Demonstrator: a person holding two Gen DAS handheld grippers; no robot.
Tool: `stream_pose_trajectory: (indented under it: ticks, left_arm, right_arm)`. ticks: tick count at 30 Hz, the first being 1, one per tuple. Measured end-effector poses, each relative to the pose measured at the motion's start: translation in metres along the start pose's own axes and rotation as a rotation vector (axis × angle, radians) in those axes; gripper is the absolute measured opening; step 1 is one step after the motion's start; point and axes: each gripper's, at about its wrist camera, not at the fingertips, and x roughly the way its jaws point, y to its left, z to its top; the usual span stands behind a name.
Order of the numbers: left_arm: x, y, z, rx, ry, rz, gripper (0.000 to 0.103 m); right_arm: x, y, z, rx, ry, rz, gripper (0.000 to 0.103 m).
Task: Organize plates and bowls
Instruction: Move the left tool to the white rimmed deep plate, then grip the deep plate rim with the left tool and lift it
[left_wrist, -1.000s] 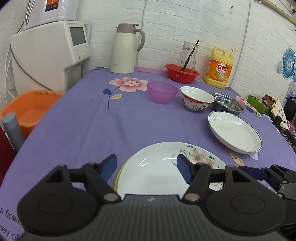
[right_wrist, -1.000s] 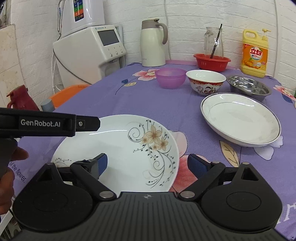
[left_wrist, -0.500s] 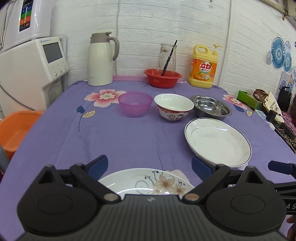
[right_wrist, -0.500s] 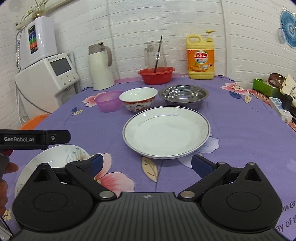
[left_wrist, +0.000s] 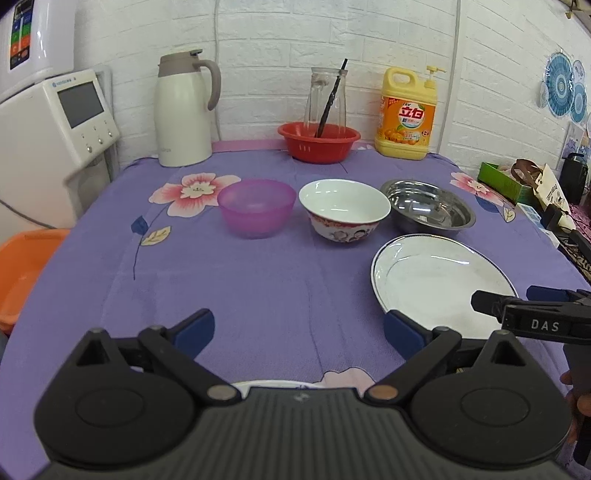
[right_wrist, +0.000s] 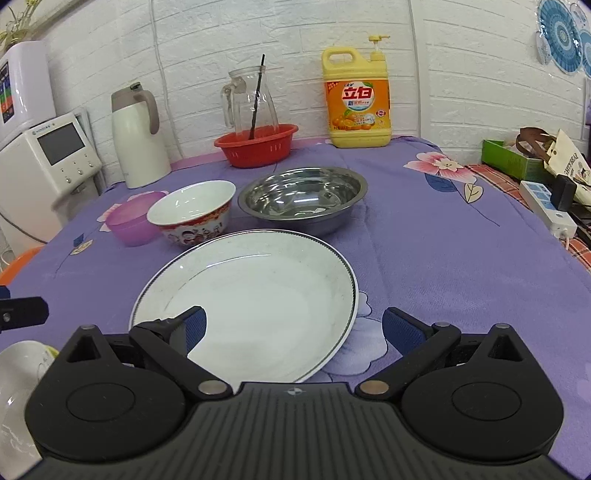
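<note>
A white blue-rimmed plate (right_wrist: 258, 295) lies on the purple tablecloth; it also shows in the left wrist view (left_wrist: 436, 277). My right gripper (right_wrist: 293, 328) is open and empty, hovering over its near edge. My left gripper (left_wrist: 299, 330) is open and empty over bare cloth. Behind stand a purple plastic bowl (left_wrist: 256, 206), a white patterned bowl (left_wrist: 343, 208) and a steel bowl (left_wrist: 428, 208). The floral plate (right_wrist: 18, 369) lies at the near left, mostly hidden; a sliver of it (left_wrist: 277, 384) shows under my left gripper.
At the back stand a white thermos (left_wrist: 183, 110), a red basket (left_wrist: 317, 140) with a glass jug, and a yellow detergent bottle (left_wrist: 406, 114). A water dispenser (left_wrist: 48, 136) and orange basin (left_wrist: 22, 266) are left. Boxes and a power strip (right_wrist: 546, 206) are right.
Both grippers have swung right and forward, away from the floral plate. The right gripper now hovers over the blue-rimmed plate's near edge. The left gripper's jaws have widened.
</note>
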Motion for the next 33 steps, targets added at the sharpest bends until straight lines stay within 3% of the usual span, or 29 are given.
stream_pose_trajectory:
  ticks: [3, 8, 11, 20, 33]
  left_arm:
    - [0.019, -0.002, 0.009, -0.016, 0.045, -0.044, 0.097]
    - [0.059, -0.013, 0.031, -0.037, 0.127, -0.186, 0.097]
    - [0.080, -0.028, 0.039, 0.007, 0.144, -0.201, 0.097]
    - [0.122, -0.051, 0.042, 0.063, 0.203, -0.194, 0.097]
    - [0.137, -0.065, 0.040, 0.085, 0.257, -0.147, 0.097]
  right_arm:
    - [0.017, -0.003, 0.003, 0.007, 0.031, -0.002, 0.103]
    - [0.031, -0.007, -0.002, 0.024, 0.076, 0.006, 0.103]
    - [0.033, -0.003, -0.004, -0.011, 0.072, -0.006, 0.103]
    - [0.040, 0.005, -0.002, -0.062, 0.086, -0.026, 0.103]
    - [0.042, 0.005, -0.004, -0.066, 0.071, -0.028, 0.103]
